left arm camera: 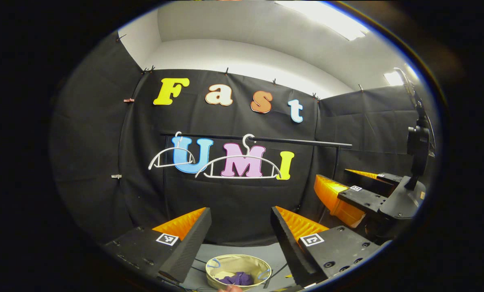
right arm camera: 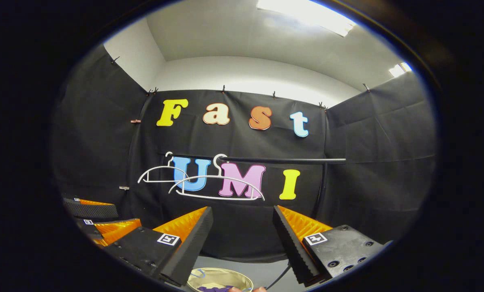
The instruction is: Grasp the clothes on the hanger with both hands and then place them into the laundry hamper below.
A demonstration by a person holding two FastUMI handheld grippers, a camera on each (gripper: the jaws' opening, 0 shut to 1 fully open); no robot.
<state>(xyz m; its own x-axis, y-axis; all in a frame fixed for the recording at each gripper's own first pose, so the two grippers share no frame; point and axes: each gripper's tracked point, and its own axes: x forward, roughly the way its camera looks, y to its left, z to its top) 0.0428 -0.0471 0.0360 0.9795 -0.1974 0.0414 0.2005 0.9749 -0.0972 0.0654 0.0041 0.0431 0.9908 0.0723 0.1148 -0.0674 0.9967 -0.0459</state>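
- Both the left gripper (left arm camera: pixel 240 235) and right gripper (right arm camera: pixel 242 237) are hanging with jaws spread wide, gripping nothing.
- Purple clothes (left arm camera: pixel 237 278) are lying in the laundry hamper (left arm camera: pixel 221 263), below and between them.
- White hangers (left arm camera: pixel 238 167) are hanging bare, far ahead.

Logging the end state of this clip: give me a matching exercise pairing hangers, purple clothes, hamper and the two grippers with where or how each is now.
Things:
1. hangers
2. purple clothes
3. hamper
4. left gripper and right gripper

States:
A. lying inside the hamper
B. open, holding nothing
C. bare, hooked on the black rail
D. on the grey floor below the rail

Pairs: 1-C, 2-A, 3-D, 4-B
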